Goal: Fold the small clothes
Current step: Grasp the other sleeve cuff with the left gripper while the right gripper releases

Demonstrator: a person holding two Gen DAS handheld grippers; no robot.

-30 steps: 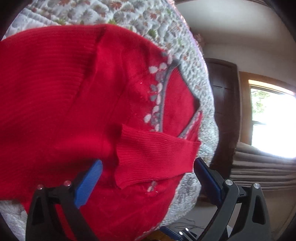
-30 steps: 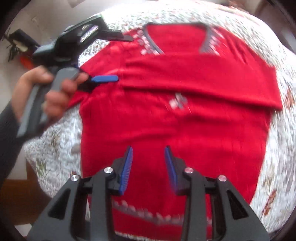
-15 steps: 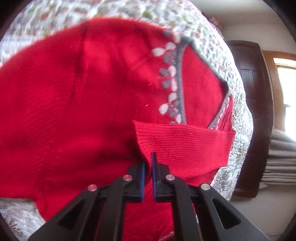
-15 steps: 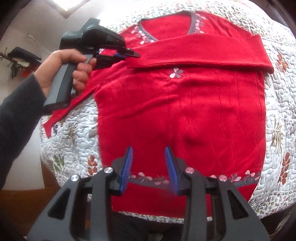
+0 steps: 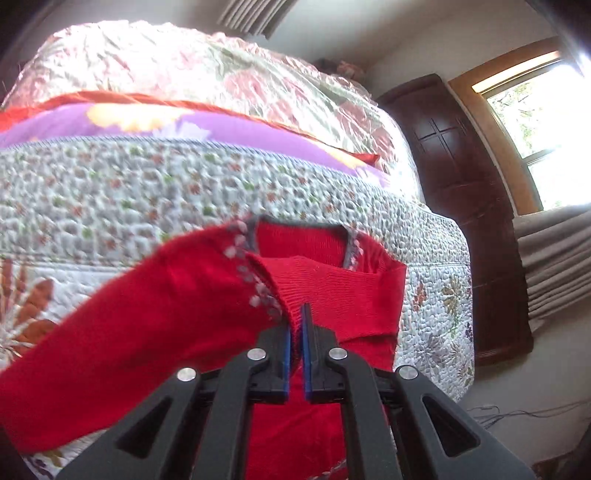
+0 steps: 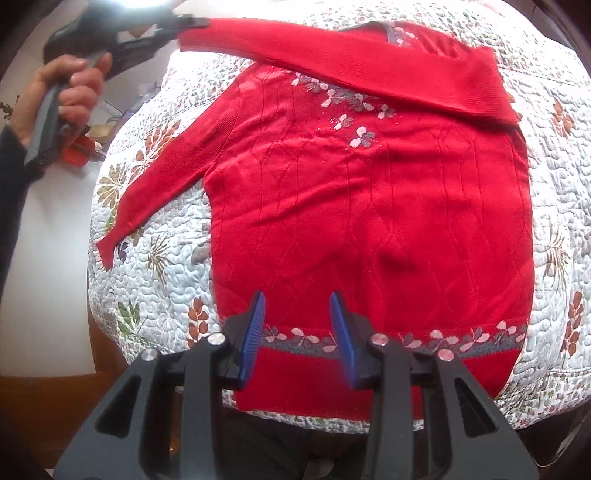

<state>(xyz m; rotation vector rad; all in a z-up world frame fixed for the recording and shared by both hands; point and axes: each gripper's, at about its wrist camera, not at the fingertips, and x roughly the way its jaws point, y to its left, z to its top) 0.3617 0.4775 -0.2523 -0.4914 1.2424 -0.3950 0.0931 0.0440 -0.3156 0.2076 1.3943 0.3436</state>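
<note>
Right wrist view: left tongs (image 6: 192,22) raised, clamping sweater sleeve (image 6: 332,55).

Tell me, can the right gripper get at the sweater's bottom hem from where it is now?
Probably yes. The right gripper hangs open just above the hem band of the red sweater, which lies flat with nothing on it. The left gripper is far off, clamping the sleeve cuff.

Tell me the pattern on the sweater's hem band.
Pink flowers with grey leaves on a grey band across the red sweater; clearest in the right wrist view.
</note>
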